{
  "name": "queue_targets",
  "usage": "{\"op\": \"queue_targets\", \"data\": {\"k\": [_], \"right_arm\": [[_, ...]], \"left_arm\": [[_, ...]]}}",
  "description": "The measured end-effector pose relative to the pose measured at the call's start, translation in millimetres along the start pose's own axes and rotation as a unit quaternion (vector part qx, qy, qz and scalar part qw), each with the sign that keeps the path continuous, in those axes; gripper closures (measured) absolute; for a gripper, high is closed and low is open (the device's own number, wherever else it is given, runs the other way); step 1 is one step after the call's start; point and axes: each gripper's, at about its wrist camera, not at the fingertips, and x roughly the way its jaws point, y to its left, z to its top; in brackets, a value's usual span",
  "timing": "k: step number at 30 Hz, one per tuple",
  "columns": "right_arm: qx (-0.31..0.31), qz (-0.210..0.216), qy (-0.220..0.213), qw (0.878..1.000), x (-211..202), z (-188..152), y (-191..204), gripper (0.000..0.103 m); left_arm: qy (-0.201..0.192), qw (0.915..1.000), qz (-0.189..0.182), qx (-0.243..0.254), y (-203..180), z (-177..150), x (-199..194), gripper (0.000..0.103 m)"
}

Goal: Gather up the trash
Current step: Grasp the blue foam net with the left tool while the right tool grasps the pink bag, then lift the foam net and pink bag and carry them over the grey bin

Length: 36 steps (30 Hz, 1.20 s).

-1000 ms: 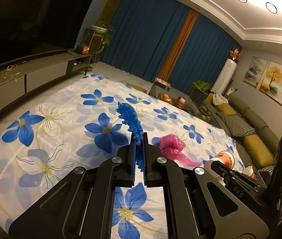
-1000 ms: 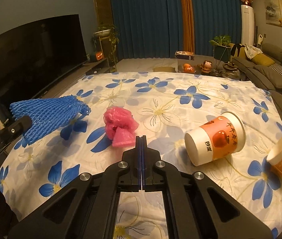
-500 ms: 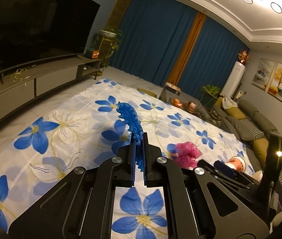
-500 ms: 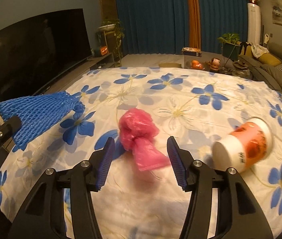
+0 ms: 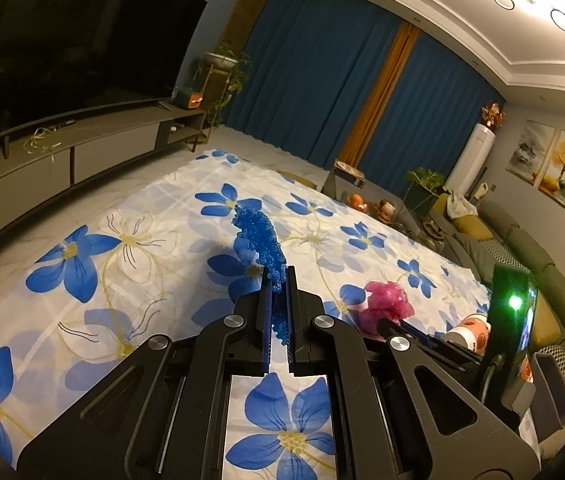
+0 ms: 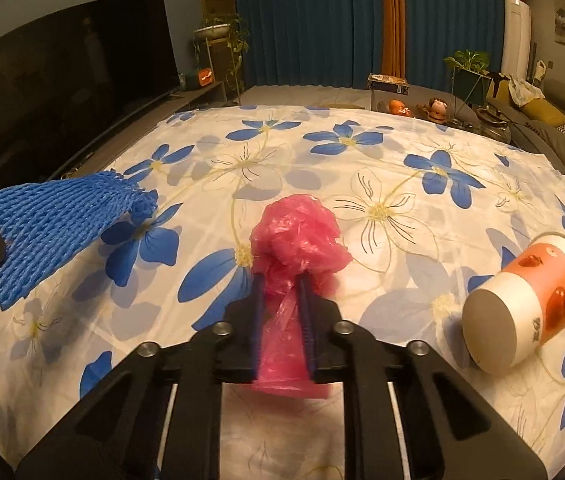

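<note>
The right claw (image 6: 281, 280) has just been closing and is now pinching the pink plastic bag (image 6: 296, 236) on the flowered sheet (image 6: 382, 168). The left claw (image 5: 278, 276) is gripping the blue foam net (image 5: 260, 236), held above the sheet. A paper cup (image 6: 522, 304) is lying well right, with open sheet ahead.

I see a blue foam net (image 6: 54, 232), coarse and open-meshed, with a matt look. The pink bag (image 6: 298, 240) is thin crinkled plastic, faintly shiny. Beneath, the flowered sheet (image 6: 362, 168) looks like smooth matt cloth. The paper cup (image 6: 526, 300) has a printed, slightly glossy wall and a dull grey base.
</note>
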Motion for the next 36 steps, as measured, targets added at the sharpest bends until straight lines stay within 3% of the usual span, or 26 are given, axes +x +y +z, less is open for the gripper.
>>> {"op": "queue_targets", "data": {"k": [15,21,27,36], "right_arm": [[-0.005,-0.021,-0.074,0.997,-111,-34,-23,0.089],[-0.003,-0.04,-0.095,0.995,-154,-55,-41,0.089],[0.004,-0.058,-0.118,0.991,-187,-74,-60,0.089],[0.031,-0.082,-0.151,0.985,-229,-95,-95,0.089]], "left_arm": [[-0.009,0.9992,-0.017,0.035,-23,-5,-6,0.099],[0.015,0.996,-0.085,0.023,-40,-12,-17,0.099],[0.028,0.9904,-0.123,0.058,-69,-30,-38,0.099],[0.024,0.9715,-0.196,0.13,-141,-48,-76,0.099]]}}
